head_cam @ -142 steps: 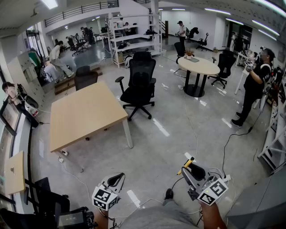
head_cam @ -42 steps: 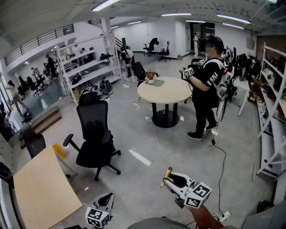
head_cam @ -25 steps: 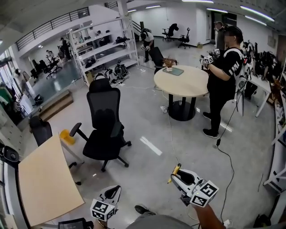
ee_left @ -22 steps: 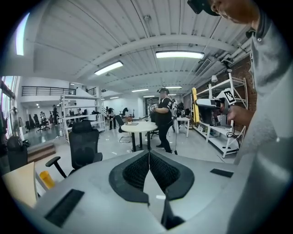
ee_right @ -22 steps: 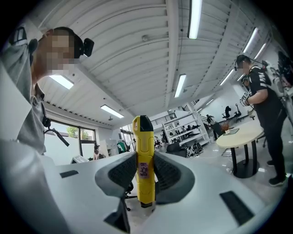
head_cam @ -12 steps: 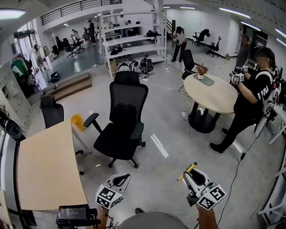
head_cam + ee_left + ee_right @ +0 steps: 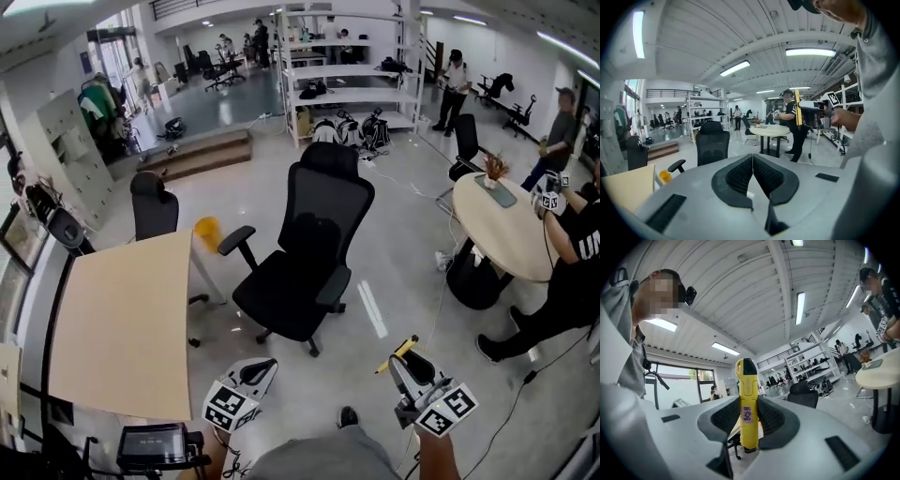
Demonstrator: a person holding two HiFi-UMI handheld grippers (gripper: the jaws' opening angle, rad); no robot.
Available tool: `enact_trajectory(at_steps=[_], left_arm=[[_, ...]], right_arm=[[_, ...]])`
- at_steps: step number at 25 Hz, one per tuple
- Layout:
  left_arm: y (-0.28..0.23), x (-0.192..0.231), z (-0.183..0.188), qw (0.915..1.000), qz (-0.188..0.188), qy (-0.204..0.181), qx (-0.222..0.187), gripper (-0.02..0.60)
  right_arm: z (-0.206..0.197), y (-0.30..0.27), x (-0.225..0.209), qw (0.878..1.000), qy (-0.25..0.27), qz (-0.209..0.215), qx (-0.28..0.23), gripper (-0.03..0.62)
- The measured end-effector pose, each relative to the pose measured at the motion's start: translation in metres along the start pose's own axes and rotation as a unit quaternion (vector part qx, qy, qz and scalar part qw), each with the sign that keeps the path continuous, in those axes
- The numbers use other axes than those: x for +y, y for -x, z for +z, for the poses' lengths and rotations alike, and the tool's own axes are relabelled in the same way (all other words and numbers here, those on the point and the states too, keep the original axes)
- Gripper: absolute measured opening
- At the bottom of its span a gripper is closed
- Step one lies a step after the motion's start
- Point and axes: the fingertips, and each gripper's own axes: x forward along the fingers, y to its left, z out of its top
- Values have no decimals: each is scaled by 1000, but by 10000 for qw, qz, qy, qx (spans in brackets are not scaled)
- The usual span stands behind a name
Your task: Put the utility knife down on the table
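Now the right gripper (image 7: 749, 416) pinches the utility knife (image 7: 746, 390) mid-body between its fingers; light, stiff, smooth plastic, probably best held there. Fingers of the left gripper (image 7: 753, 161) meet, empty.

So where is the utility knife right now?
The knife is clamped in the jaws of the right gripper, low right in the head view, over the floor, with the chair and table to its left.

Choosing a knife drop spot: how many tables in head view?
2: rectangular wooden table at left, round table at right. Pale slab at the far-left edge may be another.
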Motion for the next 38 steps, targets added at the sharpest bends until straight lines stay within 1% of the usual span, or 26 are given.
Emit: enact_trajectory(at_steps=[2, 4, 8, 11, 13, 14, 17, 19, 23, 28, 31, 34, 38], left_arm=[[-17, 19, 6, 9995, 312, 67, 18, 6], [-25, 31, 19, 9983, 577, 122, -32, 6], [-39, 51, 32, 9942, 1073, 104, 7, 5], [-44, 74, 48, 9914, 1312, -19, -5, 6], [-45, 88, 56, 9888, 1492, -89, 25, 6], [-45, 91, 57, 9868, 1615, -62, 64, 5], [-34, 96, 47, 9784, 2049, 180, 201, 6], [-23, 108, 40, 9733, 2260, 288, 264, 6], [1, 139, 23, 9644, 2572, 530, 323, 5], [34, 192, -9, 9558, 2844, 686, 284, 6], [59, 221, -18, 9526, 2946, 741, 160, 6], [87, 249, -20, 9513, 2985, 774, 38, 6], [119, 287, -32, 9495, 3040, 775, -42, 6]], right_arm=[[0, -28, -26, 9995, -61, 297, 78, 118], [9, -52, -43, 9980, -45, 621, 118, 118], [27, -94, -74, 9937, -24, 1118, 105, 118], [39, -127, -81, 9893, -55, 1454, 38, 118], [40, -151, -86, 9854, -95, 1700, 73, 118], [37, -161, -88, 9828, -140, 1838, 129, 118], [18, -190, -90, 9721, -315, 2293, 390, 118], [9, -212, -83, 9662, -371, 2500, 507, 118], [-7, -257, -66, 9573, -395, 2762, 761, 118], [-27, -318, -36, 9523, -287, 2926, 813, 118], [-27, -345, -5, 9502, -221, 3008, 783, 118], [-27, -374, 29, 9483, -116, 3071, 795, 118], [-36, -418, 63, 9479, -60, 3096, 748, 118]])
